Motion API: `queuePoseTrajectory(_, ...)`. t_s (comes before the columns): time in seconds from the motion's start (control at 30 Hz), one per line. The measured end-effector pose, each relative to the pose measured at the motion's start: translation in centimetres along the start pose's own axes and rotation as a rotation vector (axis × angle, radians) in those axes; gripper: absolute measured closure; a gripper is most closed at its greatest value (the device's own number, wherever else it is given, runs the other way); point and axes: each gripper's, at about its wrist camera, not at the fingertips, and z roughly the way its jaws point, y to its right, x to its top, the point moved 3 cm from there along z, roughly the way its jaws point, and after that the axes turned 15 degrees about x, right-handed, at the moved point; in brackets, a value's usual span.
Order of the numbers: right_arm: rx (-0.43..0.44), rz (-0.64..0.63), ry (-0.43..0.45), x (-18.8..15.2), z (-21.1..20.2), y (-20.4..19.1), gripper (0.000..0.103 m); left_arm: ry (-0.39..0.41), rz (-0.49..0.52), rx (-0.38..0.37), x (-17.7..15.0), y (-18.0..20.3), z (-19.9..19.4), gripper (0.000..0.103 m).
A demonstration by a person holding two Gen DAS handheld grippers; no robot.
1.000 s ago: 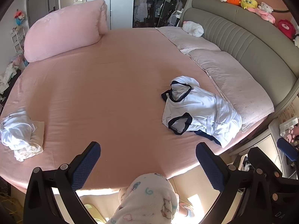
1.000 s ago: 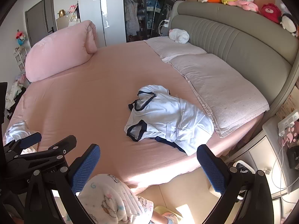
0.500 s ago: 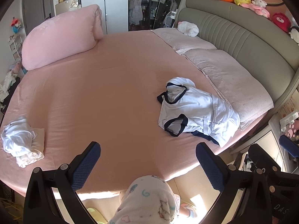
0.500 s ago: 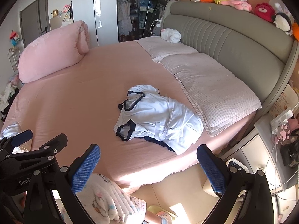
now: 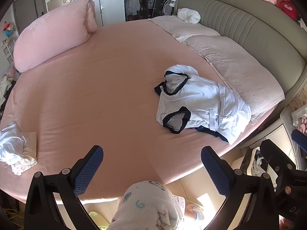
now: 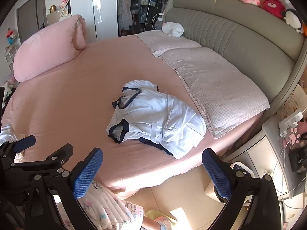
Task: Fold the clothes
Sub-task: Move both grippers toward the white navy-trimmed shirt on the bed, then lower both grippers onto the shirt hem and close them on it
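Note:
A crumpled white shirt with navy trim (image 5: 199, 103) (image 6: 153, 118) lies on the right half of the round pink bed (image 5: 99, 88) (image 6: 67, 99), near its edge. At the bed's left edge rests a small pile of white cloth (image 5: 15, 147). My left gripper (image 5: 151, 169) hangs open above the bed's near edge, nothing between its fingers. My right gripper (image 6: 152, 172) is also open and empty, well short of the shirt. The left gripper's body (image 6: 30, 164) shows in the right wrist view at lower left.
A big pink pillow (image 5: 53, 34) lies at the back left. Two flat pillows (image 6: 211, 84) line the grey headboard (image 6: 239, 34), which carries plush toys. A nightstand (image 6: 274, 153) with cables stands on the right. A person's patterned trouser leg (image 5: 149, 207) is below.
Both grippers have drifted slightly, so the shirt sits a little further left and lower in each view. Both stay open; nothing on the bed has moved.

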Motion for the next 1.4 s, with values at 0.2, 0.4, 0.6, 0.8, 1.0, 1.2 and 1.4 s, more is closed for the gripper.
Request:
queuePoseTrajectory(0.2, -0.007, 0.013, -0.037, 0.0, 1.8, 1.4, 0.0, -0.025, 0.02, -0.011, 0.4, 1.4, 1.9, 0.0)
queuePoseTrajectory(0.4, -0.014, 0.044, -0.081, 0.2, 3.8, 3.0, 0.0, -0.069, 0.042, -0.022, 0.6, 2.8, 4.3, 0.0)
queuePoseTrajectory(0.6, -0.01, 0.048, -0.118, 0.2, 6.2, 4.0, 0.0, -0.122, 0.053, -0.03, 0.4, 3.7, 6.8, 0.0)
queuePoseTrajectory(0.8, -0.015, 0.058, -0.148, -0.1, 8.3, 4.8, 0.0, -0.158, 0.056, -0.029, 0.1, 3.7, 8.8, 0.0)
queuePoseTrajectory(1.0, -0.025, 0.064, -0.171, -0.4, 10.1, 5.1, 0.0, -0.172, 0.065, -0.028, 0.0, 3.7, 10.2, 0.0)
queuePoseTrajectory(1.2, -0.038, 0.06, -0.179, -0.7, 11.8, 5.2, 0.0, -0.185, 0.067, -0.028, -0.1, 3.7, 11.6, 0.0)
queuePoseTrajectory(1.4, -0.048, 0.076, -0.194, -1.1, 13.4, 5.5, 0.0, -0.185, 0.042, -0.033, 0.0, 3.8, 12.6, 0.0)
